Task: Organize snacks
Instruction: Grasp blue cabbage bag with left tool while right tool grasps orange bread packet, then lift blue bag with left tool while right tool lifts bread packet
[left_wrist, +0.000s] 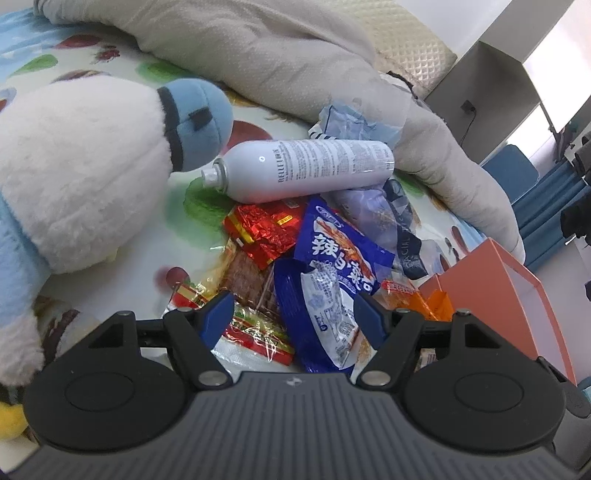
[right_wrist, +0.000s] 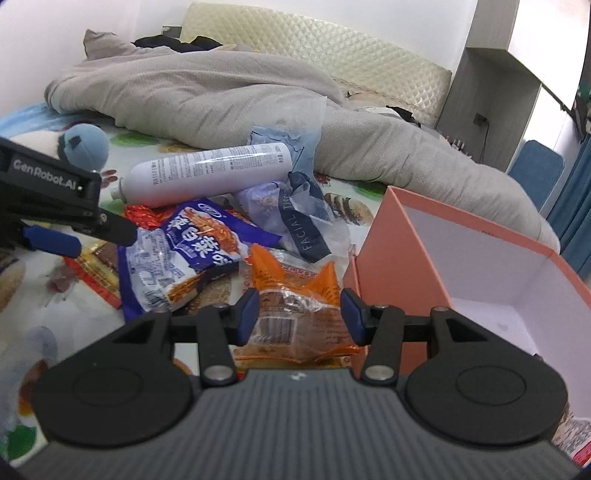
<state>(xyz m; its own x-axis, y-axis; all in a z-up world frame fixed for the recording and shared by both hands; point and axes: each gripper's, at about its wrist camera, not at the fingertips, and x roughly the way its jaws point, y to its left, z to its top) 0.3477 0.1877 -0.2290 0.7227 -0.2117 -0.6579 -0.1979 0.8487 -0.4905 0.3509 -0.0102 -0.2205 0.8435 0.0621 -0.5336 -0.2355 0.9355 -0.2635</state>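
Hovering over the snack pile on the bed, I have both grippers spread and grasping nothing. My right gripper (right_wrist: 299, 314) brackets the orange packet (right_wrist: 295, 295) nearest me, its pads apart from the wrapper as far as I can see. My left gripper (left_wrist: 293, 314) hangs above the blue packet (left_wrist: 332, 280), jaws wide, with red-and-yellow packets (left_wrist: 258, 332) lying just left of it.

Judging from this, the sorting has barely begun: the pink box (right_wrist: 406, 236) stands open at the right of the pile, and the part of its white inside I can see is bare, while every snack I can see lies loose on the sheet.

Farther off, a white spray bottle (left_wrist: 306, 166) lies on its side across the top of the pile, beside a crumpled clear wrapper (right_wrist: 303, 218). A plush toy (left_wrist: 81, 166) sits at the left. Beyond, a grey blanket (right_wrist: 207, 92) is heaped over the fruit-print sheet (left_wrist: 37, 48), against a quilted headboard (right_wrist: 332, 48); a grey cabinet (right_wrist: 480, 85) stands far right.
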